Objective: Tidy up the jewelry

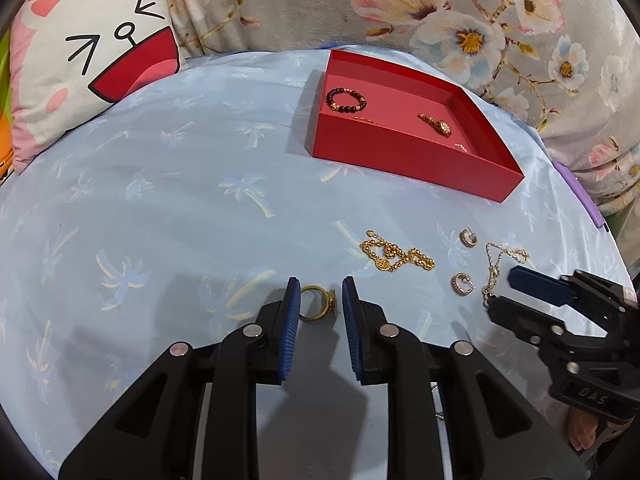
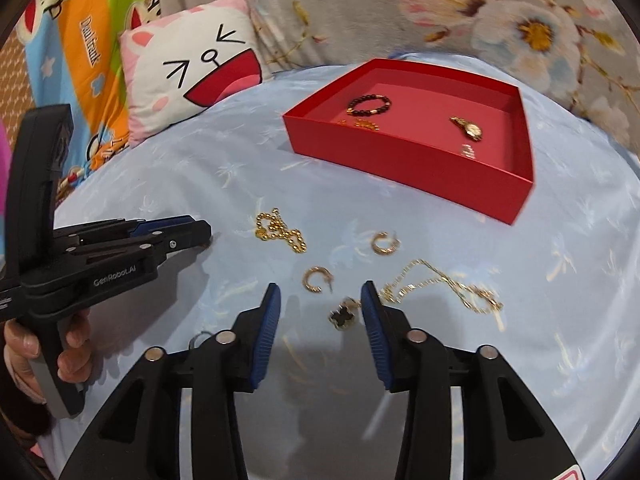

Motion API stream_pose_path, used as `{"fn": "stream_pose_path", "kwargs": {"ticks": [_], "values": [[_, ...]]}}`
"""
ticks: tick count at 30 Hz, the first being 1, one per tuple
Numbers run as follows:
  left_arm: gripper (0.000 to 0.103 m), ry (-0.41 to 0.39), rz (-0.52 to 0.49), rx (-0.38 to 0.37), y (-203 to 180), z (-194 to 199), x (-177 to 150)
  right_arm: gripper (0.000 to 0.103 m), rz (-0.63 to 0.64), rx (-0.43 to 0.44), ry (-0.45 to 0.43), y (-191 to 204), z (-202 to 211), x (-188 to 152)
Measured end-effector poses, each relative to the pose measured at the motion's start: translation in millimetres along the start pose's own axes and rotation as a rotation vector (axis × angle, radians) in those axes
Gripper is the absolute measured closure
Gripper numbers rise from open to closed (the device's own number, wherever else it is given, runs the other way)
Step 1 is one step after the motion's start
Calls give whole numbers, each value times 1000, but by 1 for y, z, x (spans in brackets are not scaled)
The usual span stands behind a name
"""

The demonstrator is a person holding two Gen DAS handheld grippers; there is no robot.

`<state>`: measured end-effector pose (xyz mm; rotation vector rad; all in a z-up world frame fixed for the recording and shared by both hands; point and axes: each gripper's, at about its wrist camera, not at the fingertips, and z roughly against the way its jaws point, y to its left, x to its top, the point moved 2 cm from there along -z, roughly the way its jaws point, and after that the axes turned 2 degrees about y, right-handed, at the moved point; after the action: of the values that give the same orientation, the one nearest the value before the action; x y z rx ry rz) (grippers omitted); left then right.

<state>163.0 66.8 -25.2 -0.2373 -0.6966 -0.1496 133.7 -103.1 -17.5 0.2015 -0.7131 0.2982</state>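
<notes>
With both hand-held grippers open and empty, the left hand-held gripper straddling the gold ring may pinch bedsheet or flick it away.

Bright, even indoor light; soft shadows under the tongs; right view slightly motion-blurred; fisheye edges bend.

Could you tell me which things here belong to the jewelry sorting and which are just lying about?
Belongs to the job:
red tray
gold ring
gold bead bracelet
two hoop earrings
thin gold chain necklace
black clover pendant
left hand-held gripper
right hand-held gripper

Just lying about:
cat-face cushion
floral blanket
</notes>
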Motion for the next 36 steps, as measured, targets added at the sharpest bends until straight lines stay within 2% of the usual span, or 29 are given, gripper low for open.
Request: {"fn": "stream_pose_path", "kwargs": {"ticks": [6,11,16,21,23,24,25,27,30,36], "values": [[82,2,2,-5,0,-1,0,71,-6,13,30,5,-19,8],[82,3,2,-4,0,-1,0,71,-57,41,25,-3,-16,5],[82,19,0,-13,-2,-3,-2,71,-47,44,24,0,-15,3],[77,24,-18,-4,-8,-6,-2,71,-65,55,26,-2,-16,3],[68,22,-18,3,-9,-5,-1,71,-65,56,30,-3,-17,4],[54,15,-11,21,-8,-4,-1,71,-61,52,29,-2,-16,5],[44,1,0,38,-6,-2,-1,71,-55,45,26,-2,-16,6],[44,-23,20,38,-1,3,-1,71,-50,41,21,-3,-14,9],[45,8,29,43,1,-2,0,71,-52,46,19,-4,-14,13],[51,-8,67,60,9,1,1,71,-24,40,28,-1,-22,26]]}}
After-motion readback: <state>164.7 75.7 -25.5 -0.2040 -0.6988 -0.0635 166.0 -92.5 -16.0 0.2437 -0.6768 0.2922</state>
